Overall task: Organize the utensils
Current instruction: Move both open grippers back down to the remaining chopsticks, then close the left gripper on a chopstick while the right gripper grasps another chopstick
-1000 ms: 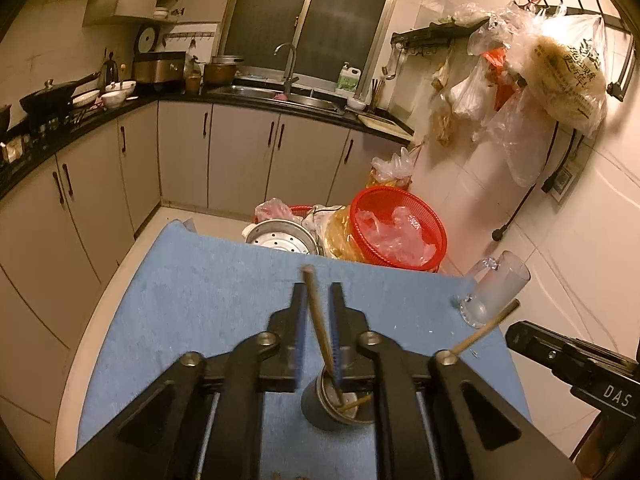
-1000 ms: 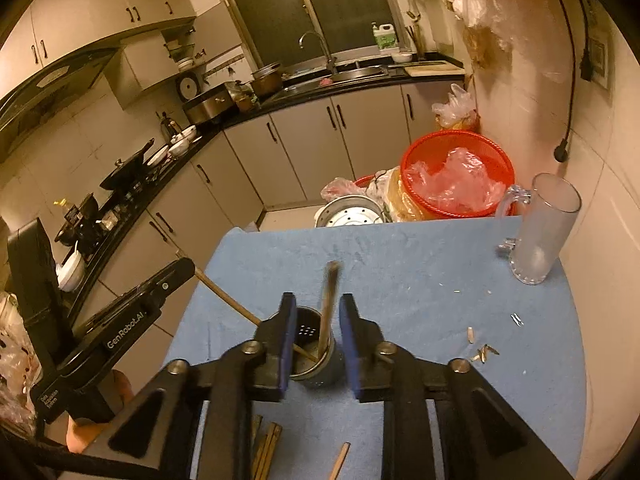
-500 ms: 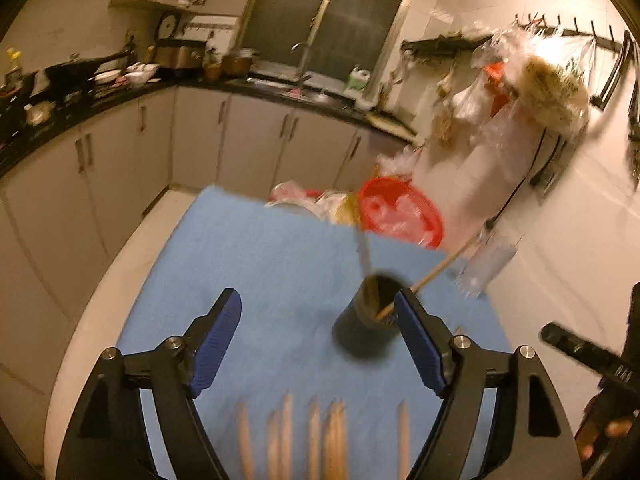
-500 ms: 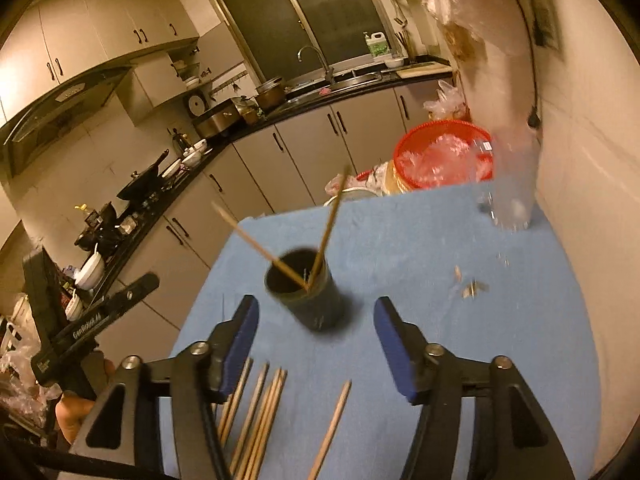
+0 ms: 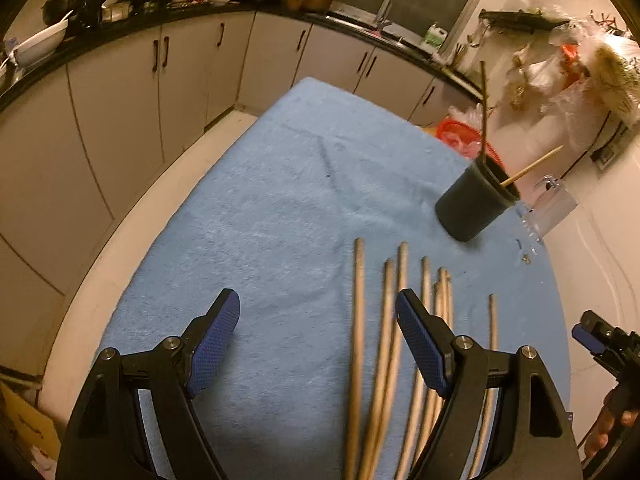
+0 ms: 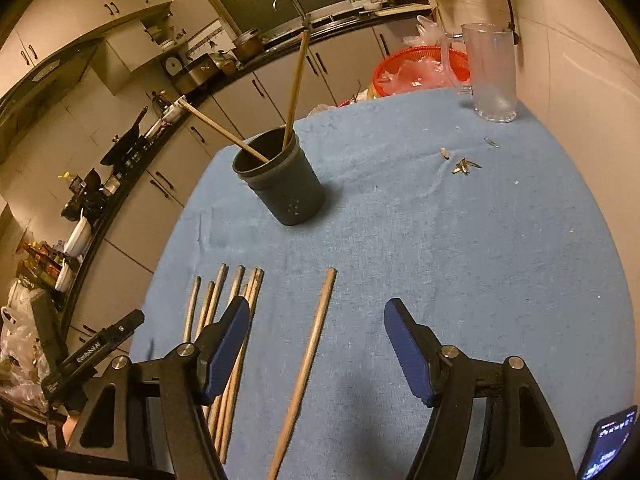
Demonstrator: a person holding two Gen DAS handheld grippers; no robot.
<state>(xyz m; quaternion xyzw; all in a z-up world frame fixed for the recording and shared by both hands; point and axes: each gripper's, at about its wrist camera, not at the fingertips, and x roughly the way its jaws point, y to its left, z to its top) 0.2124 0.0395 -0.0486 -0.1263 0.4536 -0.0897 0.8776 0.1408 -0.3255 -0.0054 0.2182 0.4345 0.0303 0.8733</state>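
Note:
A dark round utensil holder (image 6: pixel 282 178) stands on the blue table cloth (image 6: pixel 420 240) with two wooden chopsticks (image 6: pixel 294 88) leaning in it; it also shows in the left wrist view (image 5: pixel 474 204). Several loose chopsticks (image 5: pixel 396 344) lie side by side on the cloth near me, and in the right wrist view (image 6: pixel 224 320) one lone chopstick (image 6: pixel 308 364) lies apart from them. My left gripper (image 5: pixel 318 340) is open and empty above the cloth, left of the loose chopsticks. My right gripper (image 6: pixel 316 350) is open and empty over the lone chopstick.
A clear glass mug (image 6: pixel 492 76) stands at the table's far right corner near the wall. Small scraps (image 6: pixel 464 166) lie on the cloth. A red basket (image 6: pixel 416 70) sits beyond the far edge. A phone (image 6: pixel 608 440) lies at the near right. Kitchen cabinets run along the left.
Both grippers opened, released their chopsticks into the holder, and pulled back and up. The loose chopsticks on the cloth have come into view.

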